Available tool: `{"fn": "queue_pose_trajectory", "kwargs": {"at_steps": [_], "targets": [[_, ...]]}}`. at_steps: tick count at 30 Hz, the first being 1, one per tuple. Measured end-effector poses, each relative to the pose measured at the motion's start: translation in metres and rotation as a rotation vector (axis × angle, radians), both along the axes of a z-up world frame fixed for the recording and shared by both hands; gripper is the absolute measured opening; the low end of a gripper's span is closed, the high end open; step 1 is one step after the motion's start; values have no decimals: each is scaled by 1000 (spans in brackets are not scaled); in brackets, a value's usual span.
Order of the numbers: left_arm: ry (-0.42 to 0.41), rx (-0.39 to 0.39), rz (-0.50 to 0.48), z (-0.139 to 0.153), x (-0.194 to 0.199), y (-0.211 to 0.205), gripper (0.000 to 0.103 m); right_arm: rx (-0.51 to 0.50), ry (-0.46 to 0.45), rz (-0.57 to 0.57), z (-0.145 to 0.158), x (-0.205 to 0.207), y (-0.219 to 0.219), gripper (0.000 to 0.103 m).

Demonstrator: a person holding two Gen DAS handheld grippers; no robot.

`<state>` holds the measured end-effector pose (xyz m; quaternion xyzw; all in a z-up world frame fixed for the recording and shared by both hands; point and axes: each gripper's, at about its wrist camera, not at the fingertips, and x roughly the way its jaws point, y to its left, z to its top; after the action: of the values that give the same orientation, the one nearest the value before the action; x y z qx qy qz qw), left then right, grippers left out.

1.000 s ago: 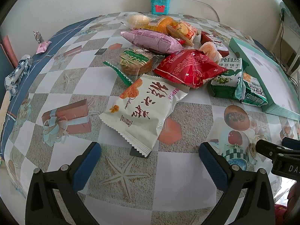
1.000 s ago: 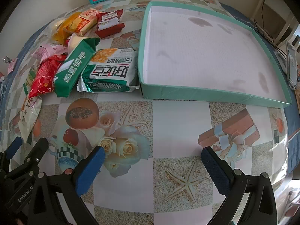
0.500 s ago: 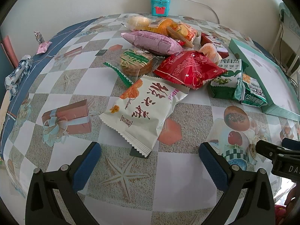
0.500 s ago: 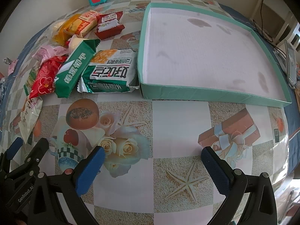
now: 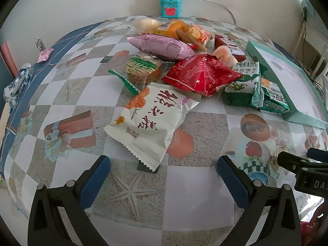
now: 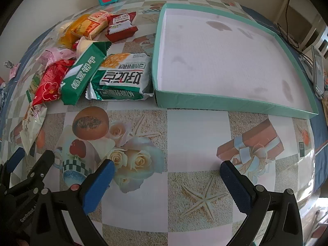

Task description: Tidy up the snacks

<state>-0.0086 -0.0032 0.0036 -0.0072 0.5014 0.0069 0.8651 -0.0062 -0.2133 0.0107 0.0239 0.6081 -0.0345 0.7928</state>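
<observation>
A pile of snack packets lies on the patterned tablecloth. Nearest my left gripper (image 5: pixel 163 164) is a white packet (image 5: pixel 151 121), just beyond its open, empty fingers. Behind it lie a red packet (image 5: pixel 202 74), a pink packet (image 5: pixel 162 46), a round pastry (image 5: pixel 142 69) and green packets (image 5: pixel 244 86). A shallow teal tray (image 6: pixel 225 100) with a bare white floor stands to the right. My right gripper (image 6: pixel 166 165) is open and empty over the tablecloth, in front of the tray. The green-and-white packet (image 6: pixel 123 78) touches the tray's left wall.
A teal box (image 5: pixel 170 7) with a white power strip stands at the table's far edge by the wall. Small wrapped sweets (image 5: pixel 44 54) lie at the far left edge. A phone (image 6: pixel 318 69) lies right of the tray. The left gripper's body (image 6: pixel 24 176) shows at lower left.
Both grippers have barely moved. Nothing on the table has shifted.
</observation>
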Motion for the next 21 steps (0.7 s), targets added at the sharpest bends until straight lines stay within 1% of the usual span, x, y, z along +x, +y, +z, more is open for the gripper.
{"fn": "queue_pose_trajectory", "kwargs": {"at_steps": [10,21], "targets": [[8,-4,-25,0,-3,-4,103,-2,-3,2,1,0,0,103],[-1,-13,-24,0,-6,-4,103,2,-3,4,2,2,-1,103]]}}
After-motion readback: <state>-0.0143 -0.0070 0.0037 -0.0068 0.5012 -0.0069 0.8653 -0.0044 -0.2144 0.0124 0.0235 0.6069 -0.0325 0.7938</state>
